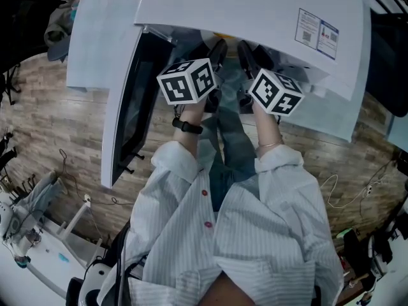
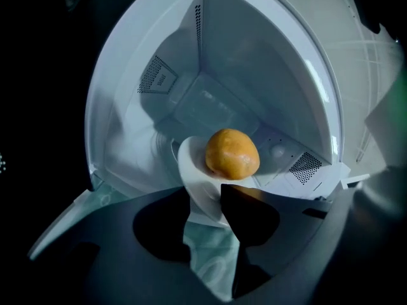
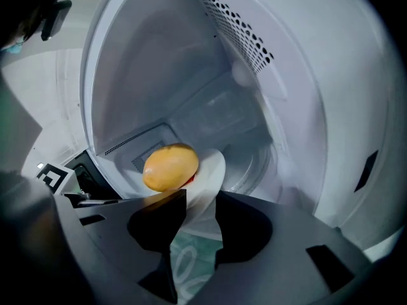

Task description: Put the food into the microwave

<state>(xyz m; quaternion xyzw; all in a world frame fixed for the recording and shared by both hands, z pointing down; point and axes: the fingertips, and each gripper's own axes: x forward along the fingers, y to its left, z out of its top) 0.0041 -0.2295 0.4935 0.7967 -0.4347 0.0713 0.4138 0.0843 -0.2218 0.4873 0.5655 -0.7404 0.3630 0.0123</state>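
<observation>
left gripper (image 2: 203,202) and right gripper (image 3: 201,199) reach into the open microwave (image 1: 242,5), fingers of each standing apart. the thin rim of a white plate (image 2: 191,170) sits loose in each gap, with neither pair pinching it. on the plate lies the food (image 3: 170,166), a single smooth orange-yellow lump, just inside the white cavity and in front of the round turntable (image 3: 254,164). seen from the right gripper view, the oval lump's long axis runs crosswise to the fingers. the microwave door (image 1: 131,107) hangs open on the person's left.
</observation>
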